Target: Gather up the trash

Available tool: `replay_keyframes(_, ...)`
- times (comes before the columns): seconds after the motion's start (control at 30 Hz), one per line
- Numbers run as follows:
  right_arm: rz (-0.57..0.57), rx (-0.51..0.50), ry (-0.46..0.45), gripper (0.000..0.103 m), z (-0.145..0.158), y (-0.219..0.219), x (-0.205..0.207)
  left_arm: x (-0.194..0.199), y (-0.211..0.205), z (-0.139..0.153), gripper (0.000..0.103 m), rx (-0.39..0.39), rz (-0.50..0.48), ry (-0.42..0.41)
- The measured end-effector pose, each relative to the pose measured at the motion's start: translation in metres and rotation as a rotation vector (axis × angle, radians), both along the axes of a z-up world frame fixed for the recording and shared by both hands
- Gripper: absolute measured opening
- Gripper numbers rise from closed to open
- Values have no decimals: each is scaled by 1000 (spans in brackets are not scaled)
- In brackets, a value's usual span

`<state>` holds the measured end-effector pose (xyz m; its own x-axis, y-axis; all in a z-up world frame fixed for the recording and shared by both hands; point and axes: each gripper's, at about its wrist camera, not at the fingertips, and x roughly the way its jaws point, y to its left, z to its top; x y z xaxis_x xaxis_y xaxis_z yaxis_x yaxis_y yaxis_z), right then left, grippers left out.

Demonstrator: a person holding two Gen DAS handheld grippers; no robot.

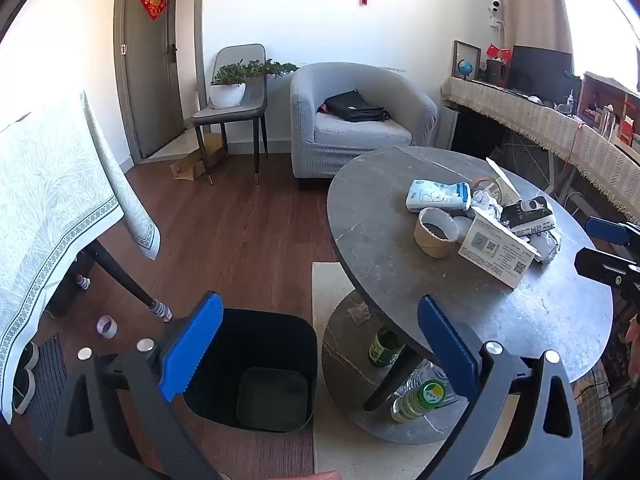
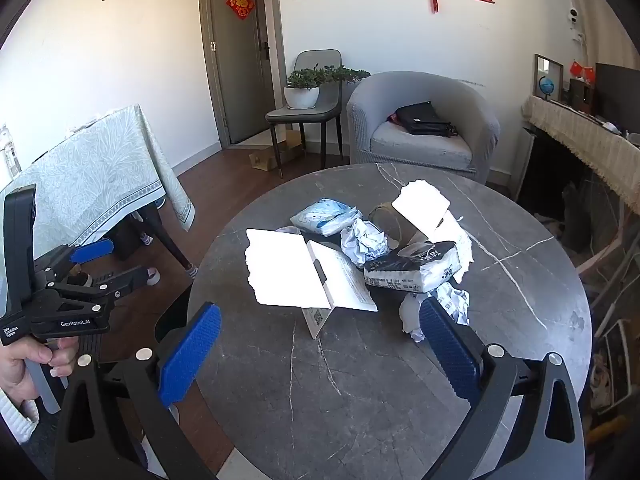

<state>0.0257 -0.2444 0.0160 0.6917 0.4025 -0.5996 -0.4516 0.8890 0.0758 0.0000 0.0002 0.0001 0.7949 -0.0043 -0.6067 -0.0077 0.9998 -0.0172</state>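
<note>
A pile of trash lies on the round grey marble table (image 2: 360,380): an open white box (image 2: 304,268), crumpled paper (image 2: 364,240), a blue-white tissue pack (image 2: 326,216), a black-and-white pack (image 2: 412,268) and a cardboard roll (image 2: 386,220). My right gripper (image 2: 320,340) hovers open in front of the pile, nothing between its blue pads. My left gripper (image 1: 320,328) is open above the floor, over a black trash bin (image 1: 256,368) that stands left of the table (image 1: 400,280). The bin looks empty. The cardboard roll (image 1: 436,232) and white box (image 1: 496,252) show in the left wrist view too.
Bottles (image 1: 420,396) stand on the table's lower shelf. A cloth-covered table (image 1: 52,208) is at left, with a tape roll (image 1: 107,326) on the floor by it. A grey armchair (image 1: 360,120) with a black bag and a chair with a potted plant (image 1: 230,84) stand behind. A hand (image 2: 28,360) holds the left gripper.
</note>
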Motion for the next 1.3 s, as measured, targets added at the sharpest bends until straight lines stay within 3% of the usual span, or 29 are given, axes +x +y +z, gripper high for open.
replay_keyframes(1.3,-2,-37,-1,100,-6,12,6,-4,17,7,100,-14,16,-4)
